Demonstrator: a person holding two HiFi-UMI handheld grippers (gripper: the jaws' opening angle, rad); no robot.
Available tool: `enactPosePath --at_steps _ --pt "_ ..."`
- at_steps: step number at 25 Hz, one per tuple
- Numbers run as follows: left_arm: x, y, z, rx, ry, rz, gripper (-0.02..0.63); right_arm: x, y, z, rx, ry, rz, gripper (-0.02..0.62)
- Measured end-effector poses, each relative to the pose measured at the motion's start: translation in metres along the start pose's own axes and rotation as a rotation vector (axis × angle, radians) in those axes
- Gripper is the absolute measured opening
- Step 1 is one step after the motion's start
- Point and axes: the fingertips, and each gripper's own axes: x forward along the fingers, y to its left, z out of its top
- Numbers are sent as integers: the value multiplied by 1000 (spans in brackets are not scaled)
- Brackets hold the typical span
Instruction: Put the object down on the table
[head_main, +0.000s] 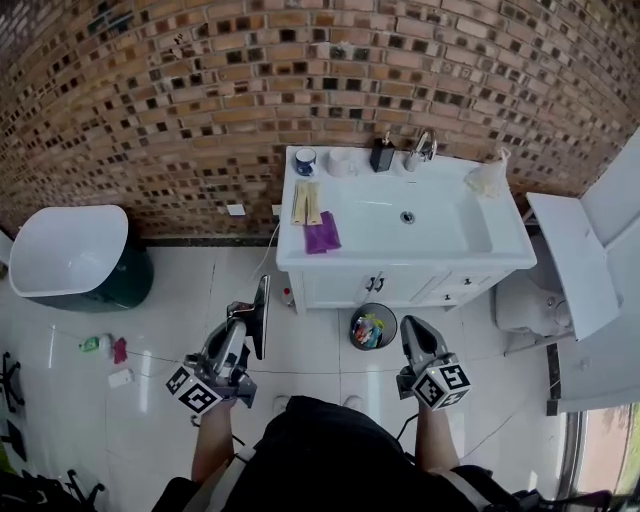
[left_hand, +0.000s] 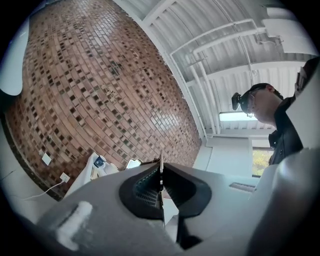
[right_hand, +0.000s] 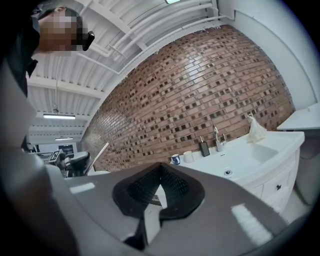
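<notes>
Head view: the left gripper (head_main: 241, 314) is clamped on a thin flat panel (head_main: 262, 316). The panel stands on edge between the fingers and rises past their tips, above the floor and well short of the white vanity (head_main: 400, 262). The right gripper (head_main: 415, 323) hangs nearer the vanity with its tips together, and nothing shows between them. Both marker cubes bear black-and-white squares.

Left gripper view: the left gripper (left_hand: 161, 172) has its pads pressed on the panel (left_hand: 161, 159), seen here only as a bright edge line. This view alone shows the ceiling.

Right gripper view: the right gripper (right_hand: 160, 166) has its fingertips meeting with nothing between them. The panel (right_hand: 97, 154) slants at far left. The vanity (right_hand: 260, 160) shows a tap (right_hand: 218, 140) and a dark dispenser (right_hand: 204, 148), whose print is too small to read.
</notes>
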Motion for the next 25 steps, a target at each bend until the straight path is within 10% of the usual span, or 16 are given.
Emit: enactPosePath --at_steps 25 --pt "164 -118 -153 -122 232 -255 2 -167 -160 13 61 -79 -274 6"
